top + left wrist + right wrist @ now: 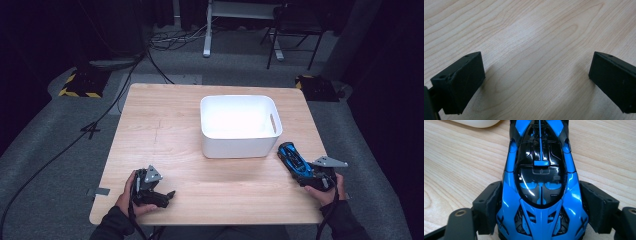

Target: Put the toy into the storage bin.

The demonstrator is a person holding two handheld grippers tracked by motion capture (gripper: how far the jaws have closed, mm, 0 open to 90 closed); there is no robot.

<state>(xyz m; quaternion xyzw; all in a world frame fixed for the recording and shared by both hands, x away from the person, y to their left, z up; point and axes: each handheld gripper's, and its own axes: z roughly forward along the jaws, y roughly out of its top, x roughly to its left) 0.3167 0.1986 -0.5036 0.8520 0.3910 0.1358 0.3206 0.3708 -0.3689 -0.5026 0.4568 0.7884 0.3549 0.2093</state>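
Observation:
A glossy blue and black toy car (292, 156) sits at the table's right side, just off the front right corner of the white bin. My right gripper (304, 172) has the car's rear half between its jaws, both pads (487, 207) against the car's (540, 170) sides. The car's nose points toward the bin. Near the table's front left, my left gripper (169, 196) rests in a hand. Its jaws stand wide apart over bare wood in the left gripper view (536, 80), with nothing between them.
A white rectangular bin (240, 145) with handle slots stands right of the middle of the light wooden table (165, 130); its inside looks empty. Bare wood lies between the two hands. Cables, a chair and a desk frame stand on the grey floor beyond the table.

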